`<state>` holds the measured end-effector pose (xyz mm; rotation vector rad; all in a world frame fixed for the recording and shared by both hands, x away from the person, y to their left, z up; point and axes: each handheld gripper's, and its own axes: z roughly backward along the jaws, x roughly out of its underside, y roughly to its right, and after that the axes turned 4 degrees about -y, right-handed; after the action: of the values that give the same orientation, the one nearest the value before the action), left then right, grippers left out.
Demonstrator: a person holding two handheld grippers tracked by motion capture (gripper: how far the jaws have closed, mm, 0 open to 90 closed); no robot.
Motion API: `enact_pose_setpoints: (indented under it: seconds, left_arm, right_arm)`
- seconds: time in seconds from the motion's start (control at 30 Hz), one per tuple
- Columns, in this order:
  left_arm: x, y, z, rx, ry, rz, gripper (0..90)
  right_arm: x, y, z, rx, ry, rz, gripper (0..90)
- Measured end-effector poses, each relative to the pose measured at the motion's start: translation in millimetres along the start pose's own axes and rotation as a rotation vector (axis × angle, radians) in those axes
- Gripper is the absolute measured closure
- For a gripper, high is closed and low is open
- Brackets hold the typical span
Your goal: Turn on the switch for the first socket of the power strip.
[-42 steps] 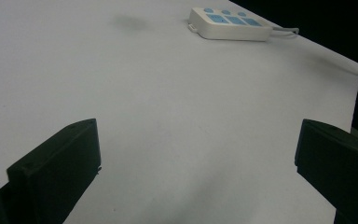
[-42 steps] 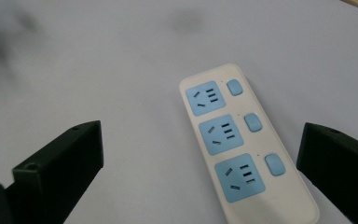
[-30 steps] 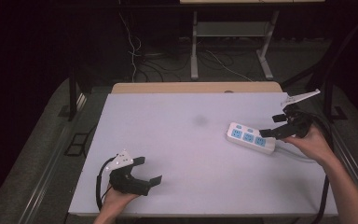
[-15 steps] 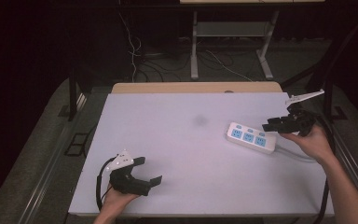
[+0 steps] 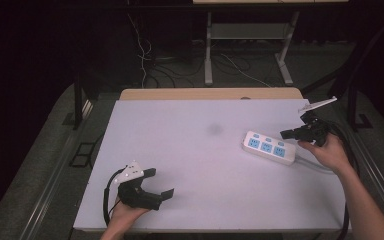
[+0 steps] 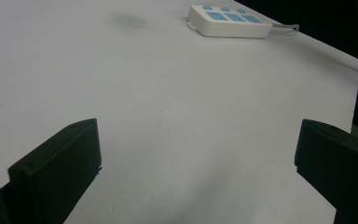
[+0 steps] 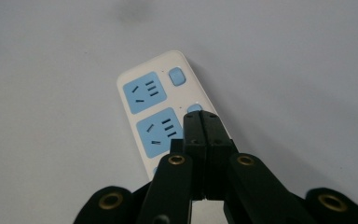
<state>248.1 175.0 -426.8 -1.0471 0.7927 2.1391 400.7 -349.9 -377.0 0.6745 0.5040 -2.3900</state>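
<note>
Power strip (image 5: 270, 147) (white, with blue sockets and a row of blue buttons) lies flat on the right part of the white table (image 5: 195, 150), its cord running off toward the right edge. Right gripper (image 7: 200, 116) has just been closing; its jaws are now pressed together with nothing between them, tips over the strip's middle button, though contact with it seems likely rather than certain. Left gripper (image 5: 161, 183) rests near the front left corner, well apart from the strip, jaws spread wide and empty.
</note>
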Motion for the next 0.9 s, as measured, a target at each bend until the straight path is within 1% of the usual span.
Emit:
enact_pose_setpoints:
  seconds: [0.23,0.5,0.63,0.73,0.8,0.9]
  left_arm:
    - [0.0,-0.4,0.0,0.0,-0.003,-0.001,0.0]
    - [0.0,-0.5,-0.5,-0.004,-0.005,-0.003,0.0]
    - [0.0,-0.6,-1.0,-0.004,-0.009,-0.004,0.0]
    - [0.0,-0.6,-1.0,-0.005,-0.009,-0.003,0.0]
    - [0.1,-0.6,-1.2,-0.005,-0.01,-0.004,0.0]
    - [0.1,-0.4,-1.4,-0.004,-0.012,-0.005,0.0]
  right_arm:
    - [-0.3,2.1,-11.5,0.002,-0.02,-0.001,89.6]
    - [0.9,7.5,-22.0,0.017,-0.04,-0.019,89.7]
    - [3.6,10.2,-27.6,0.02,-0.058,-0.027,89.7]
    - [8.1,12.0,-32.3,0.032,-0.079,-0.04,89.7]
    - [12.1,15.0,-33.0,0.007,-0.046,-0.057,89.8]
    - [14.0,15.5,-33.2,0.003,-0.035,-0.059,89.9]
